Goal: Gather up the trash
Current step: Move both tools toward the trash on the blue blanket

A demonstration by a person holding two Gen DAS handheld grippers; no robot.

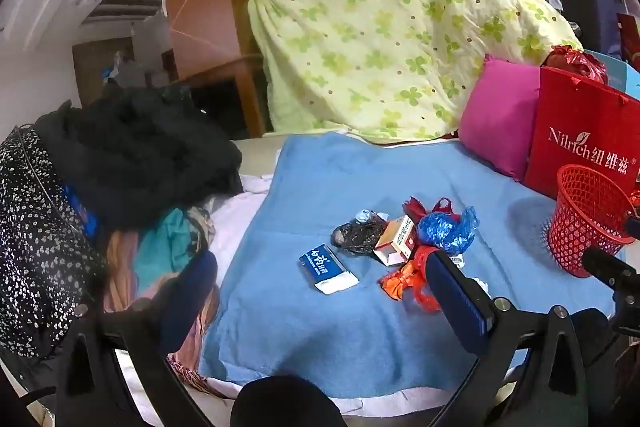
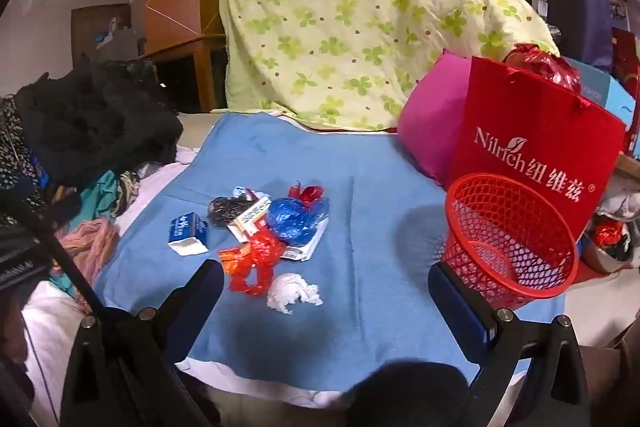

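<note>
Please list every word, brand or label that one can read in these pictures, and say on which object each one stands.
"Nilrich", followed by three white Chinese characters and a small registered mark: on the red paper bag.
White characters on the blue and white packet: too blurred to read.
Print on the small carton in the trash pile: too small to read.
Print on the flat white wrapper: unreadable.

Your trash sits in a loose heap mid-way across the blue towel (image 2: 360, 167): a blue-and-white tissue pack (image 2: 187, 233), a black crumpled bag (image 2: 224, 209), a small open carton (image 2: 250, 219), a blue plastic bag (image 2: 298, 219) and a red-orange wrapper (image 2: 252, 261), mostly touching one another. A crumpled white tissue (image 2: 294, 293) lies just in front of the heap. The red mesh basket (image 2: 510, 239) stands upright and empty, well apart to the heap's right.
</note>
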